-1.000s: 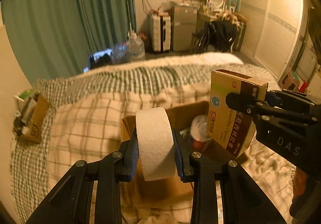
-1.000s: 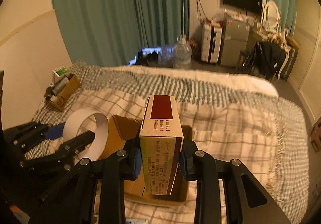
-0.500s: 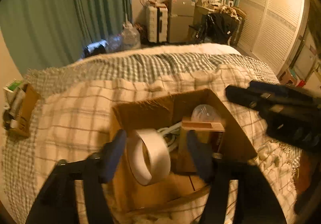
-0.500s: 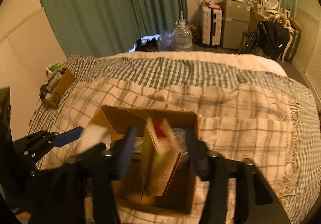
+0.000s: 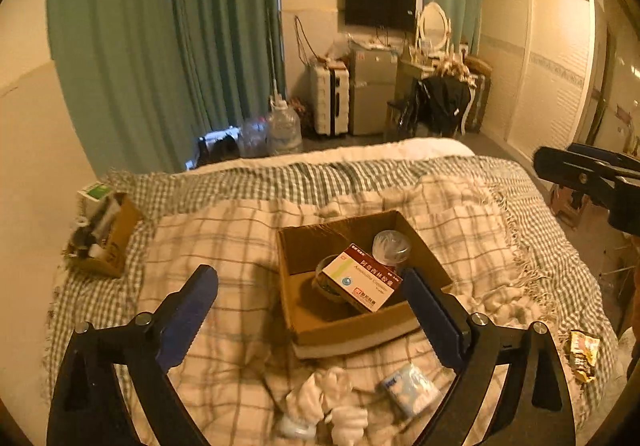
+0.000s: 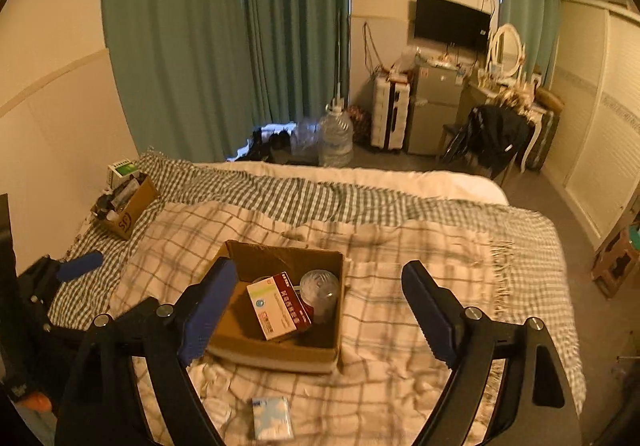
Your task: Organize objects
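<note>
Cardboard box (image 5: pixel 352 322) already loaded; tissue pack (image 5: pixel 410 390) lies loose, lower centre-right, nearest the left gripper (image 5: pixel 316 310), both it and right gripper (image 6: pixel 320 310) spread wide, empty.

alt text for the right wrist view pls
Open right tongs hover above a cardboard box on a plaid blanket, which holds a tilted medicine box and a clear container. A tissue pack lies nearer.

left tool (image 5: pixel 308 310) released roll | right tool (image 6: pixel 320 310) released medicine box (image 6: pixel 279 306) | both in cardboard box (image 6: pixel 280 360)
</note>
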A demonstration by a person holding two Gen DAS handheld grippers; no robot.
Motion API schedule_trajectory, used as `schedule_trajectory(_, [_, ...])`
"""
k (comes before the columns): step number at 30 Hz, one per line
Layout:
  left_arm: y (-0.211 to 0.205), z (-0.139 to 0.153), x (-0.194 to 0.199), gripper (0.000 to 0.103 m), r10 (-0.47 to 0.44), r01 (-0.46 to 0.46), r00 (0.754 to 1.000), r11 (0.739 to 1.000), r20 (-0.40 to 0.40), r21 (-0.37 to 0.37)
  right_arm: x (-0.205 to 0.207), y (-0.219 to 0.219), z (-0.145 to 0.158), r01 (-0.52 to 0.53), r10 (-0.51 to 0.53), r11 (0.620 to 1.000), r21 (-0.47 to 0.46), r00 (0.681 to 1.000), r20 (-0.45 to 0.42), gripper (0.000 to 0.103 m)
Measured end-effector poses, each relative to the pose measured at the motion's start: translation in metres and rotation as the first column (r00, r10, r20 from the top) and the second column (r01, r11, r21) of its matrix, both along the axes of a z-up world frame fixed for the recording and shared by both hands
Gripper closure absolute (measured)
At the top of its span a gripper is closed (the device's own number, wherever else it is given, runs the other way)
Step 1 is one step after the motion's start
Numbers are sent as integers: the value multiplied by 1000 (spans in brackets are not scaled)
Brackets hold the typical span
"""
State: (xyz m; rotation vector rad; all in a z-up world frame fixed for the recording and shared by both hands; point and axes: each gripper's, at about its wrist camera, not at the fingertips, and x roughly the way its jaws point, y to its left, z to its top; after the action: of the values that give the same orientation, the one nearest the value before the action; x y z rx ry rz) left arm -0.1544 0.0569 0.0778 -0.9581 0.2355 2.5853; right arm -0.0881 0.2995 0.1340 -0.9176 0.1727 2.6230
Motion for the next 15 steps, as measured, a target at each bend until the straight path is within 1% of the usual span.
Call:
schedule_trajectory(3, [-15,14,21,4,7,-7,1000,1000,-21,27,26,-12,12,4,-3,1000,14,1000,-17,15])
schedule_trajectory(7, [-29,21,44,0,37,-35,998,999,-48,32,57,-27,18,10,-9,999,35,999,-44,9])
schedule_trajectory(10, [-38,16,58,0,40,-38,998,999,-46,37,70,-36,12,11,-8,999,50,999,-45,4])
schedule_trajectory(13, [-44,4,68,0,60,-58,997,998,-45,34,79,-46,1,5,-2,997,83,999,-36,3])
schedule_trajectory(15, [-49,-8,75,0,80,-78,996,996,-40,45,83,-51,-11,-3,5,996,89,1000,-24,3])
